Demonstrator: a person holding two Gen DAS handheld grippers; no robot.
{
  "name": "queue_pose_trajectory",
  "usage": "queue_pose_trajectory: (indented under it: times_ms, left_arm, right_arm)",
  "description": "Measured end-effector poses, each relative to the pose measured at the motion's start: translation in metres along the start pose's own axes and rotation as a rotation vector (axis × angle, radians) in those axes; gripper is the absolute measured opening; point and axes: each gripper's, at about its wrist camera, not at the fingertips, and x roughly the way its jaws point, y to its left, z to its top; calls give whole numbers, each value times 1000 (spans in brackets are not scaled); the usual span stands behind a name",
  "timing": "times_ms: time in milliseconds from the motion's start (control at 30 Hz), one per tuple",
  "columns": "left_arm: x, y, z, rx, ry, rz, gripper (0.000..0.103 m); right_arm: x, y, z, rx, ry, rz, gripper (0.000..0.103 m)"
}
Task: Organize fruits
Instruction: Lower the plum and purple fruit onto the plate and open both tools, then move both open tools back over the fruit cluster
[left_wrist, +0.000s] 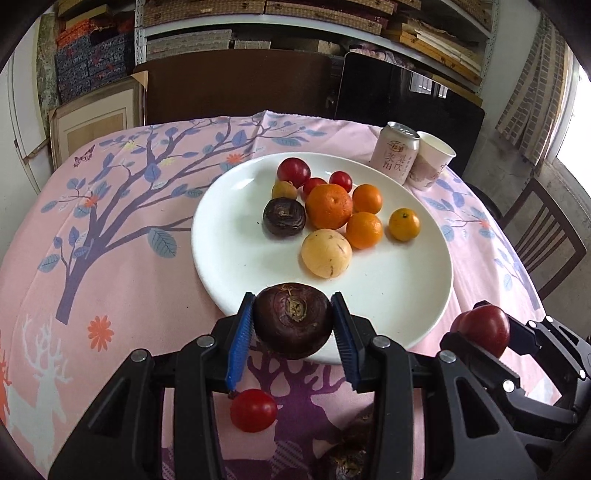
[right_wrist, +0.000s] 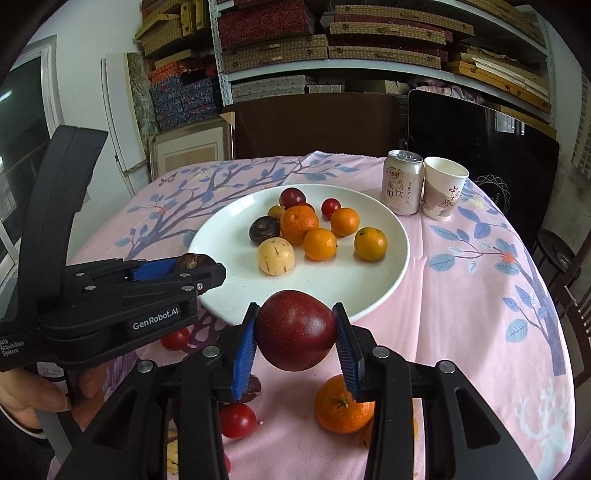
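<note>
The left claw (left_wrist: 293, 325) grips a dark purple-brown round water chestnut (left_wrist: 293, 319); the right claw (right_wrist: 295, 332) grips a dark red smooth plum (right_wrist: 295, 328). Only the right view shows a round orange mandarin (right_wrist: 341, 408) under its claw (on the surface).

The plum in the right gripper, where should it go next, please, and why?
Probably forward over the plate and down onto its bare near side. The right gripper is shut on the plum near the plate's front rim, and other fruit already lies further back.

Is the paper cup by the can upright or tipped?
Upright: the paper cup stands on its base beside the can, open mouth up; contents cannot be told.
</note>
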Motion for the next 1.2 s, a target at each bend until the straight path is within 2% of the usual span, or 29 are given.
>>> queue_pose_trajectory:
  times_ms: [67,267,333,367,400,467,567,833,1200]
  left_arm:
    - [9,1,3,0,9,15,40]
    - [26,5,7,-24,29,28,41]
    - [26,7,8,-43,16,18,53]
    - [22,7,8,-49,-4,12,66]
    - [16,6,8,-48,-25,17,79]
    - [5,5,8,-36,-63,57,89]
    - [-9,8,6,-33,-84,44,89]
    - [-28,23,-29,-71,-31,-3,94]
    - [-53,48,-71,-96,-1,-10,94]
  right_arm:
    - [9,0,3,-8,16,-28,40]
    - [29,-4,8,9,54,-32,41]
    - [32,-3,8,13,64,-34,43]
    - [31,-4,8,17,51,-41,53]
    - [27,-5,7,23,26,-48,58]
    - [20,-5,4,18,12,-46,61]
    - [10,-10,-2,29,7,-35,61]
    - [-22,-21,-31,62,9,2,62]
    - [-44,-7,-74,36,49,54,62]
